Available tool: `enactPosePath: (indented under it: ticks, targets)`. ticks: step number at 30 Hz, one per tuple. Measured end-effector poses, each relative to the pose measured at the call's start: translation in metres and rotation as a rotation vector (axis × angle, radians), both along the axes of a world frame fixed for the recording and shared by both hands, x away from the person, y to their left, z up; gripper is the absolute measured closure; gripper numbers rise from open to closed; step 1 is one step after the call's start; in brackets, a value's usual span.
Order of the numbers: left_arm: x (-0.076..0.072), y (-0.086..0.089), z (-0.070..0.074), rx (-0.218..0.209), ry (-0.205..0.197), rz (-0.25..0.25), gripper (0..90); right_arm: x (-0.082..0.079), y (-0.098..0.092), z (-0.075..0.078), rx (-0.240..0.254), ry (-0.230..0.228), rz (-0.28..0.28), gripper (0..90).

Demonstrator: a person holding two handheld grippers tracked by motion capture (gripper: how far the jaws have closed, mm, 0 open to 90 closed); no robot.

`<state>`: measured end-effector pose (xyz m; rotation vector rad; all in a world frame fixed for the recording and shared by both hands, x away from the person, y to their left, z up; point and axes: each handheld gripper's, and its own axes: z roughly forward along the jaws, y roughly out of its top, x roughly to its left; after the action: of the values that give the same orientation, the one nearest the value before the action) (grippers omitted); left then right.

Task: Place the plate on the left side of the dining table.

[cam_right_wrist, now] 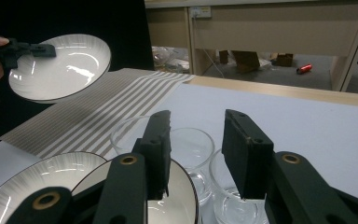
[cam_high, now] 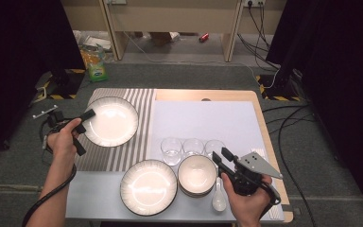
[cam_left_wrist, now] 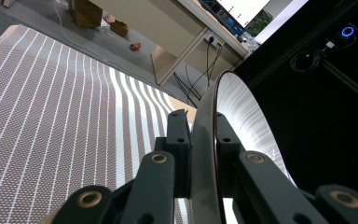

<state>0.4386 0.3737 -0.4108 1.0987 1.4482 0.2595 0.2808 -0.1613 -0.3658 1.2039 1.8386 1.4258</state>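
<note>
1. Plate (cam_high: 111, 121) is the thing being worked on: a white plate with a dark rim, held up in the air over the striped mat (cam_high: 137, 101) at the far left of the table (cam_high: 246, 94).
2. Its rim is pinched tight by the left gripper (cam_high: 86, 116). In the left gripper view the two black jaws are seen pressed on both sides of the plate (cam_left_wrist: 233, 107), one on top and one under.
3. The plate is seen lifted off the mat in the right gripper view (cam_right_wrist: 60, 65), so it is judged that the picking up is done and the putting down is not.
4. The right gripper (cam_high: 221, 156) is kept near the stack of bowls (cam_high: 197, 174), with its jaws wide apart and nothing between them.
5. A second plate (cam_high: 148, 187) is lying flat at the near edge, just beside the bowls.
6. Three glasses (cam_high: 192, 147) are standing in a row behind the bowls, and a white spoon (cam_high: 219, 198) is lying next to them.
7. None of these other things is held, so most of the setting out seems to be left to do.
8. Where the lifted plate is meant to go cannot be told.
</note>
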Motion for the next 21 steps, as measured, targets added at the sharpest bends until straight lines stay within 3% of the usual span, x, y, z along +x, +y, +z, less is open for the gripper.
enactPosePath:
  ticks: [5, 21]
  targets:
    - [0.0007, 0.0020, 0.0057, 0.009, -0.014, 0.010, 81.1, -0.0013, -0.0029, 0.0009, 0.007, -0.011, -0.012, 62.1]
    - [0.0032, 0.0083, 0.0030, 0.005, -0.005, 0.027, 81.0, 0.0005, -0.0046, 0.0001, 0.001, 0.000, -0.013, 63.1]
